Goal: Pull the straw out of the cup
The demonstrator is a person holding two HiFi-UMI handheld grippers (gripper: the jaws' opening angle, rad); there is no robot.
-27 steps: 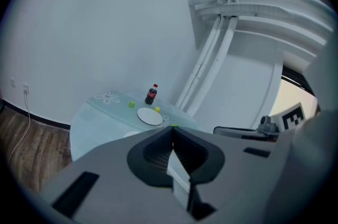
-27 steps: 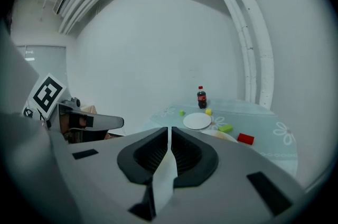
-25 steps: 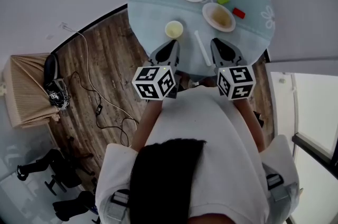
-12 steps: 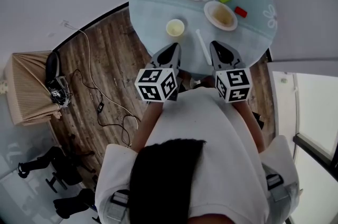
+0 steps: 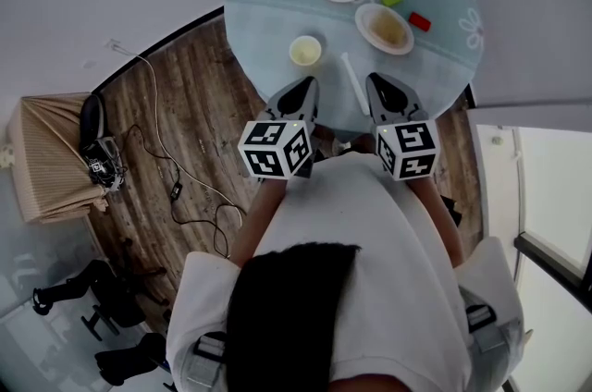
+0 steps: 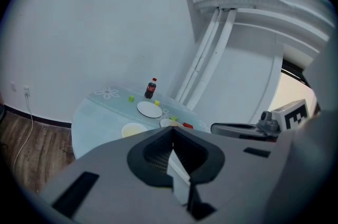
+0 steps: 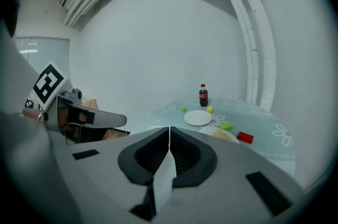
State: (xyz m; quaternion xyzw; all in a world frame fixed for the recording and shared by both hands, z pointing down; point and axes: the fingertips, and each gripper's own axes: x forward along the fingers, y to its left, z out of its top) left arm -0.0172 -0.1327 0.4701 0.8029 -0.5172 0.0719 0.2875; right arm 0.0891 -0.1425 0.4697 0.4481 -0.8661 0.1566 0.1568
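1. The left gripper (image 6: 172, 131) has its jaws pressed together with nothing between them. The right gripper (image 7: 169, 131) is closed up and empty too.
2. Both hang side by side over the near edge of the tabletop (image 5: 268, 6), pointing across it. Over the last second they have hardly shifted (a slight drift at most).
3. The straw (image 5: 351, 79) lies flat on the tabletop by that near edge, just ahead of the two gripper tips and between them. It is in the same spot as a second ago.
4. The cup (image 5: 305, 51) stands upright toward the near left edge, beside the straw but apart from it, with no straw in it.
5. So nothing of weight has changed. I judge the pull already done, with both grippers idling clear of the straw and cup.
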